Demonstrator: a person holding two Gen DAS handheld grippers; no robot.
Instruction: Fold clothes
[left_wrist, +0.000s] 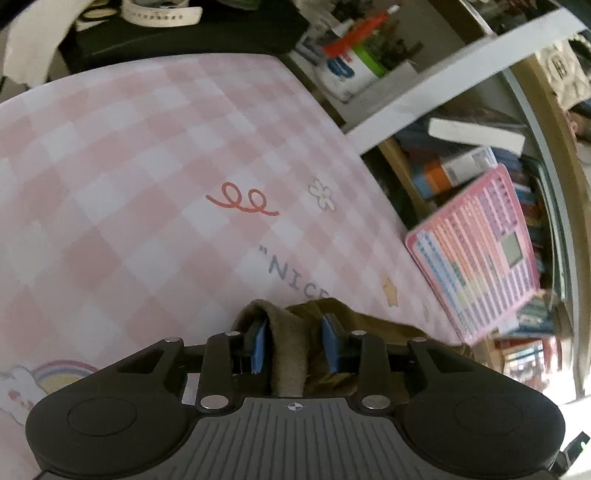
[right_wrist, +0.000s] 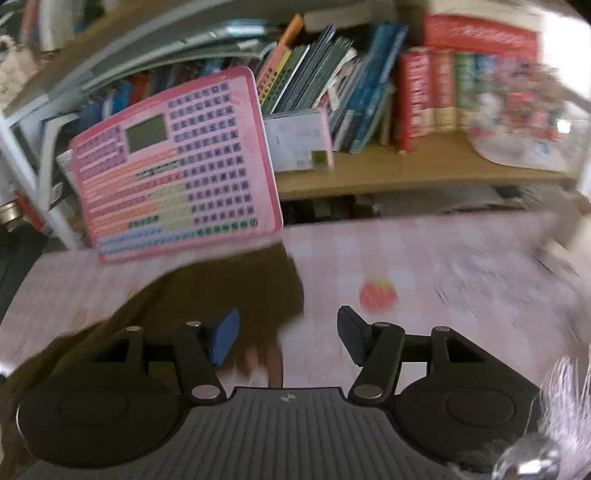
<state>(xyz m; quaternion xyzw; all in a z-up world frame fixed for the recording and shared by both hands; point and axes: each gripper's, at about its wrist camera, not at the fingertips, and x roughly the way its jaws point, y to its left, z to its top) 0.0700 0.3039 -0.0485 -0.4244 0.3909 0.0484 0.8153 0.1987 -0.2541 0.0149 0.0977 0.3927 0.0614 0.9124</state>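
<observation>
In the left wrist view my left gripper (left_wrist: 293, 345) is shut on a bunched fold of an olive-brown garment (left_wrist: 288, 354), held above the pink checked table cover (left_wrist: 147, 166). More of the garment hangs to the right of the fingers. In the right wrist view the same brown garment (right_wrist: 229, 291) lies spread on the cover at the left and under my left finger. My right gripper (right_wrist: 286, 338) is open and holds nothing, just above the garment's right edge. The view is motion-blurred.
A pink keypad toy board (right_wrist: 177, 166) leans at the table's far edge, also in the left wrist view (left_wrist: 476, 254). A bookshelf (right_wrist: 369, 177) with several books stands behind it. Bottles and boxes (left_wrist: 347, 62) sit beyond the table. A strawberry print (right_wrist: 378, 291) marks the cover.
</observation>
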